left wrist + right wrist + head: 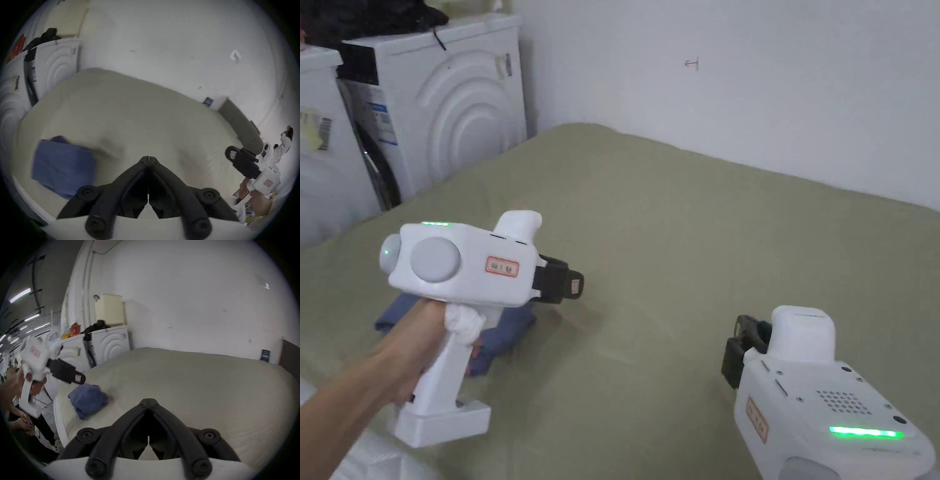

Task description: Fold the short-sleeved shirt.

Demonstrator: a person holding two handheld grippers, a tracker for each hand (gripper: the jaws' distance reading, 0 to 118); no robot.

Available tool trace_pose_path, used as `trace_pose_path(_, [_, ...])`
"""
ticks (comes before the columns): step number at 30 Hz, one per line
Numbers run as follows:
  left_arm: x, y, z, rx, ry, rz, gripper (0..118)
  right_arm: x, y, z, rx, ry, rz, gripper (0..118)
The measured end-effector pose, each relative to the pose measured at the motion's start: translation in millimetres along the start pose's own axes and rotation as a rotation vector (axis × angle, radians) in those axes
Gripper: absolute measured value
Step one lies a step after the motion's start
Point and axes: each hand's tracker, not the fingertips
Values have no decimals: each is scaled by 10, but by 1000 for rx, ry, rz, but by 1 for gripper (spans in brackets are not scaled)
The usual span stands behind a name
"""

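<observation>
We see the short-sleeved shirt (506, 331), a blue one, lying as a compact folded bundle at the lower left of the head view, on a surface draped in an olive-green cover (687, 250). In the left gripper view the shirt (63, 165) sits at the left, roughly rectangular though blurred; in the right gripper view it (88, 400) sits left of centre and looks lumpier.

The left claw (575, 285) hangs above the cover just right of the shirt, apart from it, held by a hand (419, 337) at the lower left. In its own view the left claw (148, 157) has both jaws pressed tip to tip, with nothing between them. The right claw (745, 340) sits at the lower right of the head view, well apart from the shirt, above bare cover. In its own view the right claw (148, 400) is likewise fully closed and empty.

Each white gripper body carries a small red-bordered label, too small to read. At the upper left of the head view stand white washing machines (456, 100) with stickers whose writing is illegible. A white wall (737, 81) behind carries a small red mark.
</observation>
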Motion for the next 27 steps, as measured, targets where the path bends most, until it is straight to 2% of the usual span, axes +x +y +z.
trace_pose_path(6, [1936,-428,-141,215,111,-163,0,948,114,1091,55,-201,59,0])
trace_pose_path(7, [2156,-476,-138,245,101,-184,0,1055,119,1252,51,-253,59,0])
trace_pose_path(11, [2788,-637,-137,351,152,-241,0,1451,81,1858,90,-363,80,0])
trace_pose_path(14, [3003,-695,-79,377,165,-238,0,1635,63,2098,132,-416,35,0])
trace_pose_path(17, [3119,-771,-59,417,227,-297,0,1729,67,2177,169,-463,21,0])
trace_pose_path(24, [3117,-804,91,434,246,-272,0,1761,159,2143,196,-454,-44,0])
trace_pose_path(27, [3105,-812,138,467,263,-331,0,1713,176,2100,202,-442,-31,0])
